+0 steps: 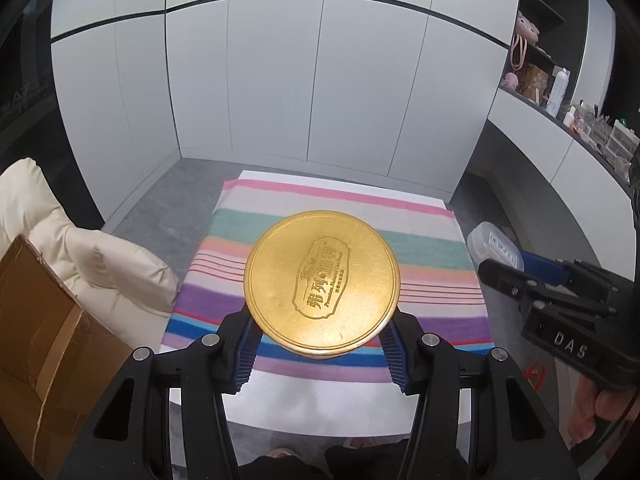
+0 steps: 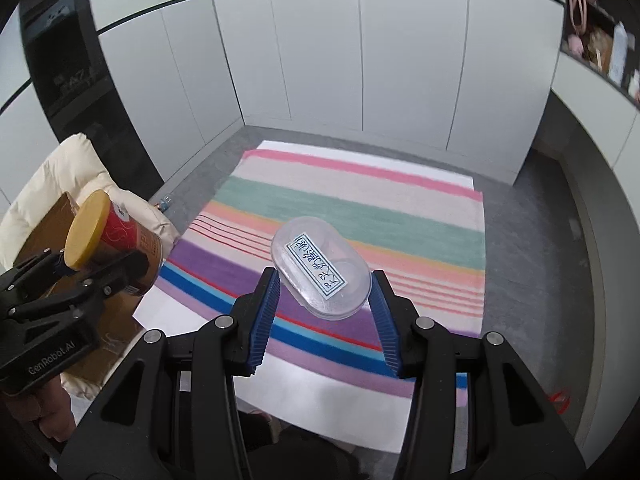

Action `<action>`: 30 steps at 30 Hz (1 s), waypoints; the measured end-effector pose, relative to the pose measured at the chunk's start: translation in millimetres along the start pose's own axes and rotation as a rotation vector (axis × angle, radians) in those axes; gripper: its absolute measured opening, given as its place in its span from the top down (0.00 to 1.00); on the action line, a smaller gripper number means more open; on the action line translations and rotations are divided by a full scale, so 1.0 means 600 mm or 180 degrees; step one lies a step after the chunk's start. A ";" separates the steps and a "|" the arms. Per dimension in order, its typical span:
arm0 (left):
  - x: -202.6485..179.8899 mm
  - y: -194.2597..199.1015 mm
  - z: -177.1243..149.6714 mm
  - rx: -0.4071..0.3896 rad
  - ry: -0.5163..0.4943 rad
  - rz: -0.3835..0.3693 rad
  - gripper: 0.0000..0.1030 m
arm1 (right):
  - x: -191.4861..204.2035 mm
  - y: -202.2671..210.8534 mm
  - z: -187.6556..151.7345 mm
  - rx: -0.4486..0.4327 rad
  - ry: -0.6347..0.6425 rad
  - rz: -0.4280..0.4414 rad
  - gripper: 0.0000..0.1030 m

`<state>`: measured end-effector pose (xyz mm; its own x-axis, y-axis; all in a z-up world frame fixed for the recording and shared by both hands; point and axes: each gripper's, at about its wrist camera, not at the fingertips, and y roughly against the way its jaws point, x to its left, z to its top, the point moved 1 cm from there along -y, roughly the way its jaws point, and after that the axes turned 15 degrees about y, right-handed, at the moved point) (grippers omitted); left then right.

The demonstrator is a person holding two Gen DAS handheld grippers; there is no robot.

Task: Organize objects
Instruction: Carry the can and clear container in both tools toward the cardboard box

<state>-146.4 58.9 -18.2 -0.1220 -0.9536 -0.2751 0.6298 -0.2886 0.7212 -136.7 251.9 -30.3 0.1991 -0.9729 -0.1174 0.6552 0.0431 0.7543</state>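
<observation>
My left gripper (image 1: pixel 322 338) is shut on a round tin with a gold lid (image 1: pixel 322 280) and holds it in the air above the striped cloth (image 1: pixel 432 256). The right wrist view shows the same tin (image 2: pixel 116 244) from the side, with a red and brown body, at the left of the table. My right gripper (image 2: pixel 324 304) is shut on a clear oval plastic box (image 2: pixel 320 266) with a white label and holds it above the cloth (image 2: pixel 360 204). That box (image 1: pixel 494 246) and the right gripper (image 1: pixel 520 276) show at the right in the left wrist view.
The cloth lies on a white table (image 2: pixel 320 408). A cardboard box (image 1: pixel 44 320) and a cream padded jacket (image 1: pixel 100 264) sit left of the table. White cabinet doors (image 1: pixel 280 80) stand behind. A shelf with clutter (image 1: pixel 560 96) runs along the right.
</observation>
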 end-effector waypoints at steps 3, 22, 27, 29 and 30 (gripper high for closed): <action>0.014 -0.003 0.001 -0.0031 0.0000 0.0078 0.48 | 0.000 -0.003 0.009 -0.0014 -0.0070 0.0052 0.54; 0.152 0.030 0.019 -0.0192 0.0392 0.0352 0.48 | 0.110 -0.042 0.065 -0.0054 0.0217 0.0276 0.54; 0.189 0.045 0.018 -0.0213 0.0490 0.0422 0.48 | 0.149 -0.046 0.079 -0.0085 0.0342 0.0324 0.54; 0.203 0.053 0.018 -0.0239 0.0527 0.0449 0.48 | 0.164 -0.048 0.084 -0.0099 0.0377 0.0353 0.54; 0.209 0.057 0.017 -0.0250 0.0540 0.0463 0.48 | 0.171 -0.050 0.086 -0.0106 0.0401 0.0369 0.54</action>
<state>-148.2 -71.4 -21.6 0.1010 -0.9548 -0.2796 0.6898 -0.1353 0.7112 -173.5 138.9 -31.3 0.3631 -0.9249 -0.1125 0.6459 0.1628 0.7459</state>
